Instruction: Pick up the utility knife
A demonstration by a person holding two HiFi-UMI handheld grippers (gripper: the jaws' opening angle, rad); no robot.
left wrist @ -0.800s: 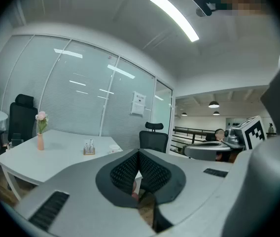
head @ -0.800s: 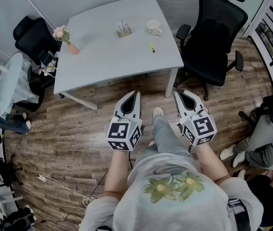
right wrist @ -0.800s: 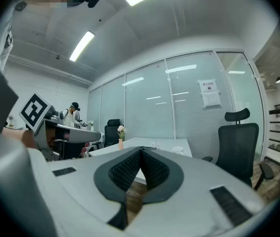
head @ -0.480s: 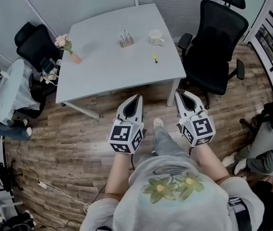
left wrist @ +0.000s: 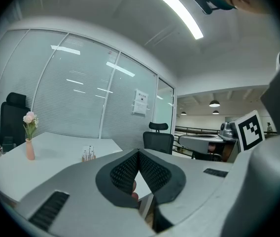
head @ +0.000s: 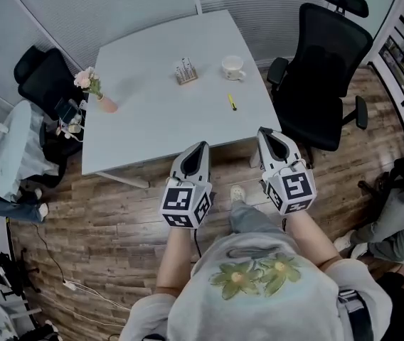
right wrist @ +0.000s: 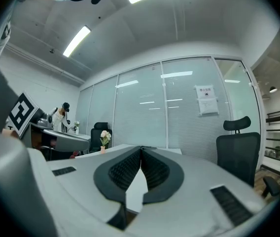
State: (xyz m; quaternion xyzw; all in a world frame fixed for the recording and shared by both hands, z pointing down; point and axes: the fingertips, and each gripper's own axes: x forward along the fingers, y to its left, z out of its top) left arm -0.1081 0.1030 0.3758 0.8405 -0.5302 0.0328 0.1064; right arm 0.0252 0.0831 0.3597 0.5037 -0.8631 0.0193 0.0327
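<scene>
On table: utility knife, long axis near-to-far (slightly skewed) | left tongs, right tongs: pressed together, empty

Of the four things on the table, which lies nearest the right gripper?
The yellow utility knife, lying flat by the right edge of the table. The cup, the rack and the vase stand farther from the right gripper.

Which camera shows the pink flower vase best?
The left gripper view: the vase stands side-on there, with its flowers and body clear. The head view shows it small, from above, on the table. The right gripper view shows it tiny and far off.
</scene>
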